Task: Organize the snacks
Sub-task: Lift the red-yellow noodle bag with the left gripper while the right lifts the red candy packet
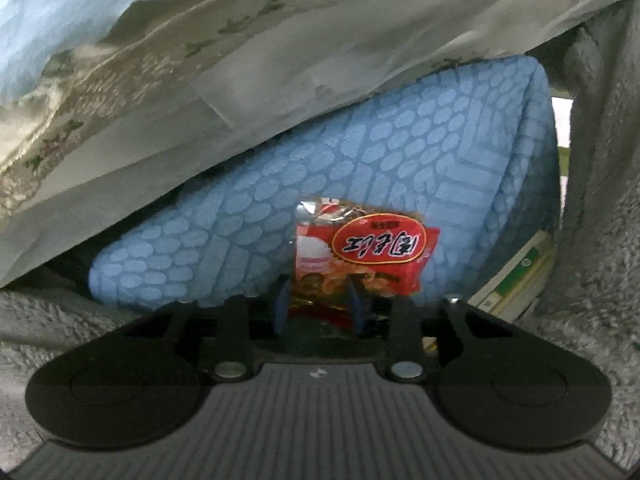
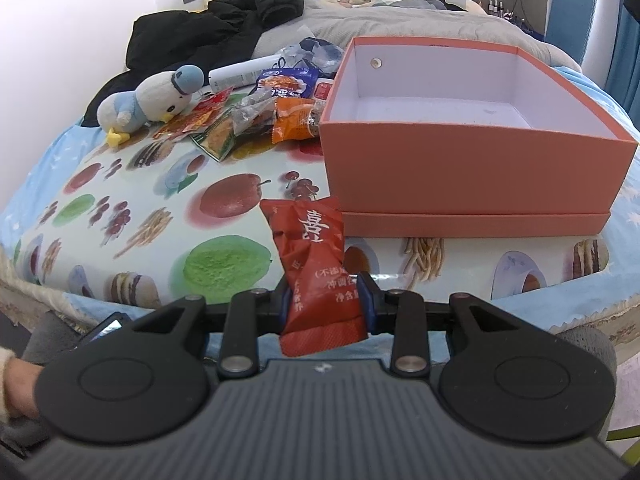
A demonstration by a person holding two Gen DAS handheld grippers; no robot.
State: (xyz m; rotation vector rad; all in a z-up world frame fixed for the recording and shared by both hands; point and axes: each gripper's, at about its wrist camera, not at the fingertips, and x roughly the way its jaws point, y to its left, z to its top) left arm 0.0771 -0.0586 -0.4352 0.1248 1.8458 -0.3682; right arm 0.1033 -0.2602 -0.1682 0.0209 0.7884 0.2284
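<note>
In the left wrist view my left gripper (image 1: 319, 300) points down under the hanging edge of a cloth. Its blue fingers press both sides of a red snack packet (image 1: 360, 256) with printed characters, which stands against a blue textured cushion (image 1: 360, 176). In the right wrist view my right gripper (image 2: 326, 298) is shut on a dark red snack packet (image 2: 316, 248) and holds it upright over the near edge of the fruit-print bed cover (image 2: 160, 216). An open, empty orange box (image 2: 460, 160) stands on its lid just behind and to the right. A pile of loose snacks (image 2: 256, 116) lies at the far left.
A blue and white plush bird (image 2: 152, 100), a white bottle (image 2: 240, 74) and a black jacket (image 2: 216, 24) lie beyond the snacks. A hand (image 2: 16, 384) and a phone (image 2: 106, 330) show at lower left. Grey fluffy fabric (image 1: 600, 200) and stacked books (image 1: 516, 276) flank the cushion.
</note>
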